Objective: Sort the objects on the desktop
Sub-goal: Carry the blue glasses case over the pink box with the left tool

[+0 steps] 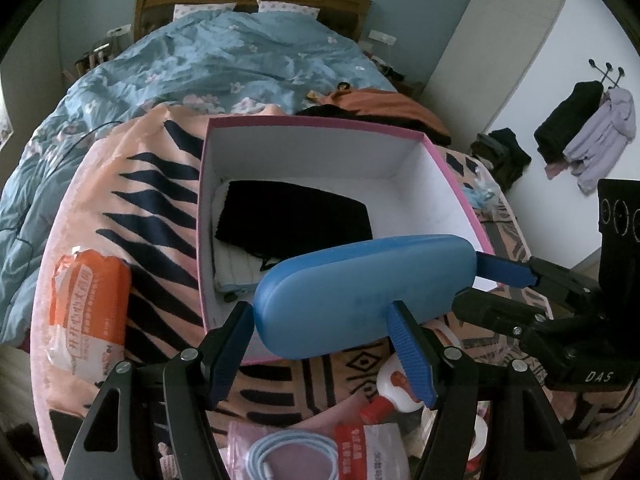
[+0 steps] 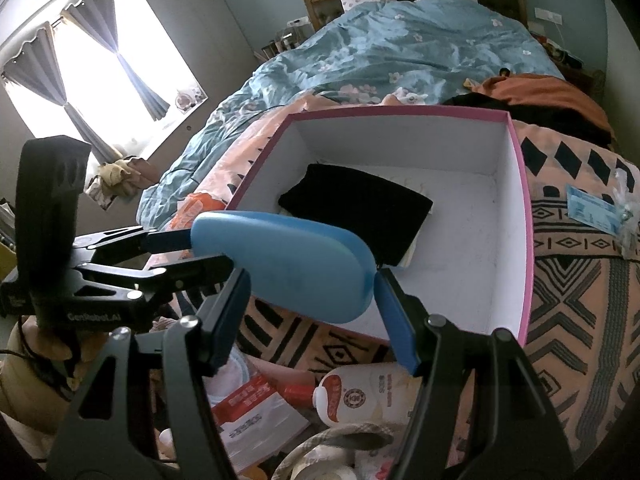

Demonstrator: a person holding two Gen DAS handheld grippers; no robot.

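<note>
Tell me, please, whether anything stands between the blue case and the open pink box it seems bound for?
Nothing visible does. The blue case, held at both ends, hangs over the near rim of the pink box. A black cloth lies on the box's left floor; the right floor is bare.

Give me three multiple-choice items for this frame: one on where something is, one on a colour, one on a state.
1. Where does the black cloth lie?
A. inside the pink-rimmed box
B. on the blue quilt
C. under the orange pack

2. What colour is the oblong case?
A. red
B. blue
C. green

3. How is the case held?
A. it lies on the bed
B. by one gripper alone
C. by the left gripper and the right gripper, one at each end

Key: 1 A, it rests on the box floor; 2 B, its shell is blue; 3 C, both views show pads on either end.
</note>
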